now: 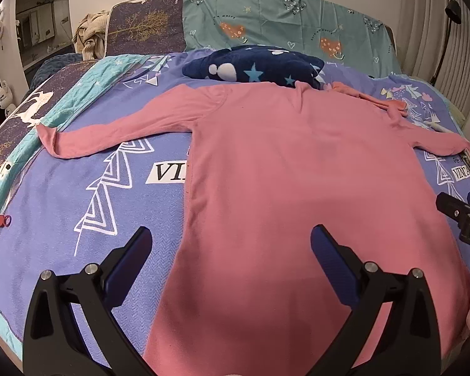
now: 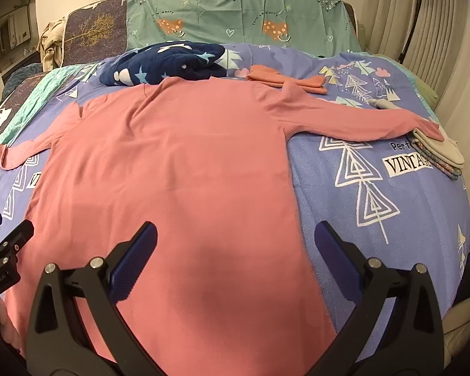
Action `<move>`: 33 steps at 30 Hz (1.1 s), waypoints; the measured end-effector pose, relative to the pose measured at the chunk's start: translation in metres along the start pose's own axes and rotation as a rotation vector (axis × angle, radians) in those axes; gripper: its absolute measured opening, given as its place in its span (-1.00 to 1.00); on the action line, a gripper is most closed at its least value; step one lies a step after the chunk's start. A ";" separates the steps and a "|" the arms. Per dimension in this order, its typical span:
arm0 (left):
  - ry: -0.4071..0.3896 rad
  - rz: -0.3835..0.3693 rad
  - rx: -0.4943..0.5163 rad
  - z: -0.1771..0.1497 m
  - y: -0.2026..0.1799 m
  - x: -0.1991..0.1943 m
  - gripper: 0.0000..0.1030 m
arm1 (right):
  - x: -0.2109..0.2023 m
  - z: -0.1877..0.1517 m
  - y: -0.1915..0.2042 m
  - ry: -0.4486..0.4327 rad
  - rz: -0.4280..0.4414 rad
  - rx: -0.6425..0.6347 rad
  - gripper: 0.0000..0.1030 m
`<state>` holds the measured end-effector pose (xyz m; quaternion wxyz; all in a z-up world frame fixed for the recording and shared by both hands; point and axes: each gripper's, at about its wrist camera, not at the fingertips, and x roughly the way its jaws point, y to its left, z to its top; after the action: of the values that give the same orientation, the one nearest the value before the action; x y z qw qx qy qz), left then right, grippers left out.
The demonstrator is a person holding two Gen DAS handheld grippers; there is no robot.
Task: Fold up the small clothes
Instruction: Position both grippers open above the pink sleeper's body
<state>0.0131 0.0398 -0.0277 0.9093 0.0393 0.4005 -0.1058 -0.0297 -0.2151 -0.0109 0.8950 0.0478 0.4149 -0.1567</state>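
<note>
A pink long-sleeved shirt (image 1: 297, 172) (image 2: 172, 163) lies flat on the purple patterned blanket (image 1: 62, 213) (image 2: 376, 213), collar away from me, both sleeves spread sideways. My left gripper (image 1: 232, 247) hovers open over the shirt's lower left edge, its left finger over the blanket and its right finger over the pink cloth. My right gripper (image 2: 235, 241) hovers open over the lower right edge of the shirt, nothing between its fingers. Each gripper shows at the edge of the other's view.
A navy star-print fleece (image 1: 253, 67) (image 2: 166, 62) lies bunched just beyond the collar. An orange garment (image 2: 285, 81) lies folded at the back right. A small stack of folded cloths (image 2: 438, 153) sits under the right cuff. Teal pillows (image 2: 235, 12) line the headboard.
</note>
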 end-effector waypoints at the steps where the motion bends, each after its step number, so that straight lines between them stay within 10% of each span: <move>1: 0.003 0.002 0.000 0.000 0.001 0.001 0.88 | 0.000 0.000 0.000 -0.002 -0.002 -0.001 0.96; 15: 0.040 -0.033 -0.043 -0.006 0.013 0.007 0.72 | 0.001 -0.003 -0.001 -0.010 -0.023 -0.001 0.93; 33: 0.016 -0.078 -0.101 -0.006 0.039 0.001 0.48 | -0.001 0.000 0.013 -0.047 0.013 -0.038 0.25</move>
<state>0.0183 0.0785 -0.0334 0.9020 -0.0214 0.4140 -0.1206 -0.0259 -0.2023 -0.0107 0.9062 0.0301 0.3965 -0.1439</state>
